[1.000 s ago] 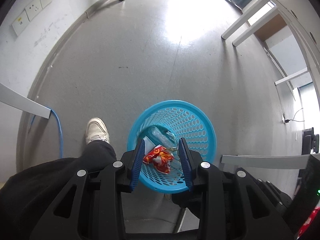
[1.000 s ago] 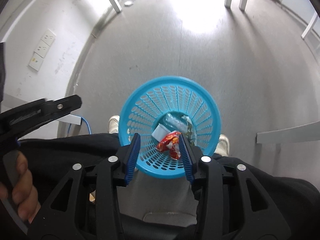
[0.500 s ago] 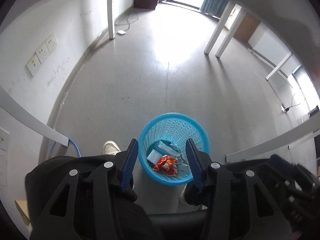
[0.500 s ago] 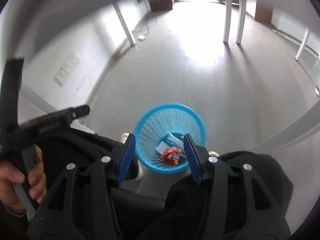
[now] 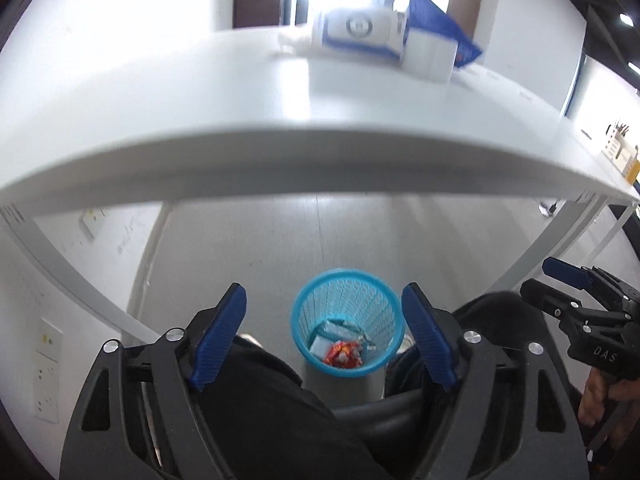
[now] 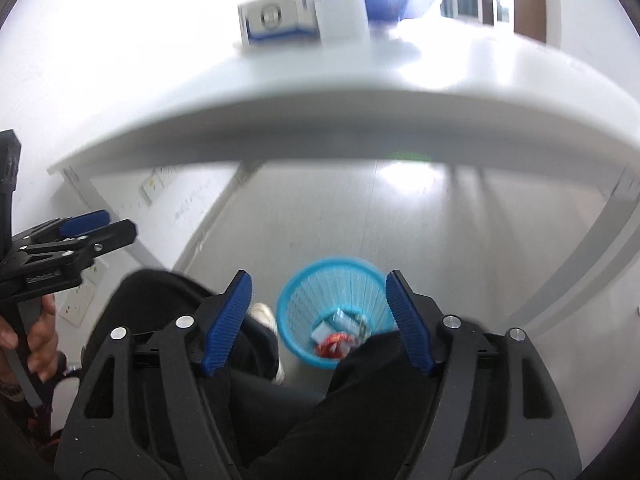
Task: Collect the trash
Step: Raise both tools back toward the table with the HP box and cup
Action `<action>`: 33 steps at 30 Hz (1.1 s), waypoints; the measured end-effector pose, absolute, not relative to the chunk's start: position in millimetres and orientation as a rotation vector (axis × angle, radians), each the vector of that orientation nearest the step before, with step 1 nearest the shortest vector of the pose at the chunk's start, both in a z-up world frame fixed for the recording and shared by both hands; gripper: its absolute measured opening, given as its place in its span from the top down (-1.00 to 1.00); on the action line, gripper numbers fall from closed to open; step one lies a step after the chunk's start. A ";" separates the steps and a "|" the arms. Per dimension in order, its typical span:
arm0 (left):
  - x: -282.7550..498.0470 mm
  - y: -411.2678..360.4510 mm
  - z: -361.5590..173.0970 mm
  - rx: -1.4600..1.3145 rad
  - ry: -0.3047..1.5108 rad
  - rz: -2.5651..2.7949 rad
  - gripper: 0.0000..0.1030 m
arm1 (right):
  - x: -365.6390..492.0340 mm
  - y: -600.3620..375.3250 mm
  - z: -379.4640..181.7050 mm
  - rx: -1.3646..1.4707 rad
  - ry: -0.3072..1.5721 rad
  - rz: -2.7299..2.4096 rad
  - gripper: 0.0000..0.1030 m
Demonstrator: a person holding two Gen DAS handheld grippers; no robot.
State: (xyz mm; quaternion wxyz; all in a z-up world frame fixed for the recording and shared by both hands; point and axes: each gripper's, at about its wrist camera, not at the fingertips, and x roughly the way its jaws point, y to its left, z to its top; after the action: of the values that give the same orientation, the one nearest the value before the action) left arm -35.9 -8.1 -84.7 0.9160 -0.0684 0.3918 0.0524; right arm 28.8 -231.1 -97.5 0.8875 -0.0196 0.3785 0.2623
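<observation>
A blue mesh bin [image 5: 347,322] stands on the floor under a white table [image 5: 200,120]. In it lie a red wrapper [image 5: 343,357] and clear plastic trash. The bin also shows in the right wrist view [image 6: 336,312]. My left gripper [image 5: 324,340] is open and empty, high above the bin. My right gripper [image 6: 318,320] is open and empty too. On the table lie a white and blue box [image 5: 360,38] and a blue bag [image 5: 440,28]; the box also shows in the right wrist view [image 6: 280,20].
The person's dark-trousered legs [image 5: 260,412] sit either side of the bin. White table legs [image 5: 560,248] slant at the right. Wall sockets [image 5: 48,364] are at the left. The right gripper's body [image 5: 592,320] shows at the right edge.
Both grippers have risen from just above the bin to table height and opened wider. The table top with the box and bag has come into view.
</observation>
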 end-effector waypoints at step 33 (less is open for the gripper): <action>92.2 29.0 67.0 0.128 0.608 0.005 -0.89 | 170.7 -191.6 15.8 -0.028 0.618 0.473 -0.83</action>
State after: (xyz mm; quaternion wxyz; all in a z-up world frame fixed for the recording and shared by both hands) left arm 92.2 29.0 67.0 0.9521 0.0628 0.2993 0.0023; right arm 170.7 -191.6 15.8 0.9251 -0.0135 0.3014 0.2305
